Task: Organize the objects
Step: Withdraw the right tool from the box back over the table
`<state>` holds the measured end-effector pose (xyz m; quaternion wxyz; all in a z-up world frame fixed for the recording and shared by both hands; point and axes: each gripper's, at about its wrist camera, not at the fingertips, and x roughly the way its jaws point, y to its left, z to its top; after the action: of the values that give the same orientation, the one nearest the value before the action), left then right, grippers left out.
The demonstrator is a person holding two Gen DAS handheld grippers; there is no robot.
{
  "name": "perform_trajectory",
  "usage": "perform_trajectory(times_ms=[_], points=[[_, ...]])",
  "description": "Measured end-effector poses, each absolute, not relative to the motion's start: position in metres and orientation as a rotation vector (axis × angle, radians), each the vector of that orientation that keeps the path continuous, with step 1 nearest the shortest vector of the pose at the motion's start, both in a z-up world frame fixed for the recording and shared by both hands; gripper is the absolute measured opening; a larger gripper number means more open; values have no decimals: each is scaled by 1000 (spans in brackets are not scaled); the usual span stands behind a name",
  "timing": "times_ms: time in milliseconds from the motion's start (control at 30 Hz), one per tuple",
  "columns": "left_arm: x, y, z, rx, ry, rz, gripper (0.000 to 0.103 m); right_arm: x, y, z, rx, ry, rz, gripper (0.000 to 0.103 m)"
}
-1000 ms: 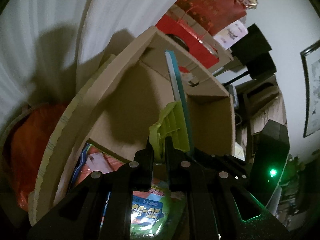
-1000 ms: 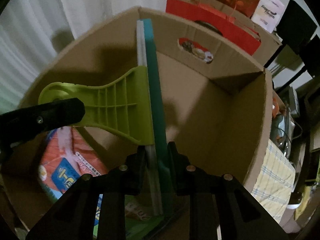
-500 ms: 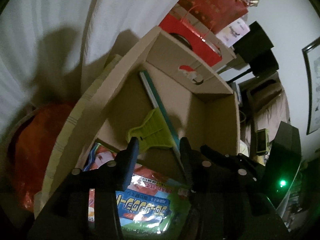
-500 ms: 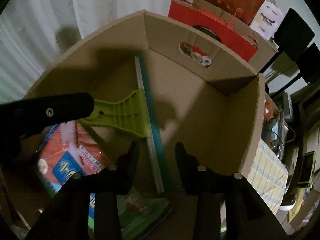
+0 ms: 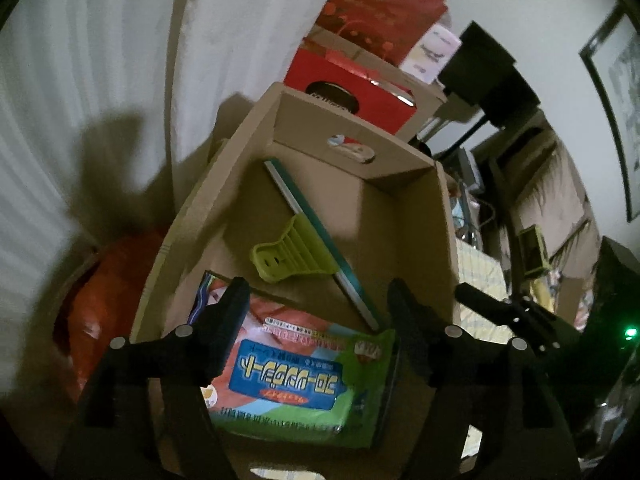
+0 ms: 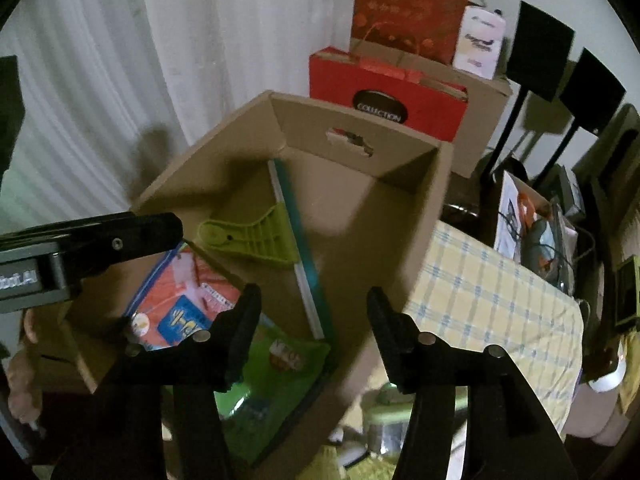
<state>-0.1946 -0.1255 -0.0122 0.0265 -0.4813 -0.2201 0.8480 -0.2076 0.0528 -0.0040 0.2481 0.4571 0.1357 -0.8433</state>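
Observation:
A lime-green squeegee (image 5: 298, 258) (image 6: 256, 236) with a teal blade lies loose inside the open cardboard box (image 5: 416, 216) (image 6: 360, 148), leaning on its inner wall. A colourful refill pack (image 5: 296, 372) (image 6: 188, 304) lies on the box floor below it. My left gripper (image 5: 316, 296) hangs above the box with its jaws opening and nothing between them. My right gripper (image 6: 314, 300) also hovers over the box, jaws opening, empty. The left gripper's black finger (image 6: 120, 236) reaches in from the left in the right wrist view.
Red gift bags (image 6: 384, 92) and a brown box stand behind the cardboard box, against a white curtain (image 6: 120, 60). A yellow checked cloth (image 6: 492, 300) covers a surface to the right. An orange bag (image 5: 108, 280) sits left of the box. Black speaker stands (image 6: 560, 68) rise at the back right.
Both grippers let go of the squeegee, opened wide and drew up and back. The squeegee dropped from upright to leaning inside the box.

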Motion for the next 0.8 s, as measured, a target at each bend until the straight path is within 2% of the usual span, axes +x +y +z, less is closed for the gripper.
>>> perform_trajectory(times_ms=[333, 433, 500, 567, 800], points=[[-175, -97, 3, -1474, -504, 2652, 69, -185, 91, 15, 1198, 302, -2388, 63], [-170, -86, 7, -1467, -446, 2663, 69, -179, 104, 20, 1187, 287, -2416, 67], [-166, -78, 10, -1466, -400, 2672, 69, -173, 111, 23, 1170, 292, -2435, 75], [-162, -69, 12, -1471, -325, 2684, 69, -167, 116, 26, 1154, 284, -2445, 79], [-143, -38, 20, -1418, -173, 2677, 69, -153, 142, 32, 1137, 239, -2504, 85]])
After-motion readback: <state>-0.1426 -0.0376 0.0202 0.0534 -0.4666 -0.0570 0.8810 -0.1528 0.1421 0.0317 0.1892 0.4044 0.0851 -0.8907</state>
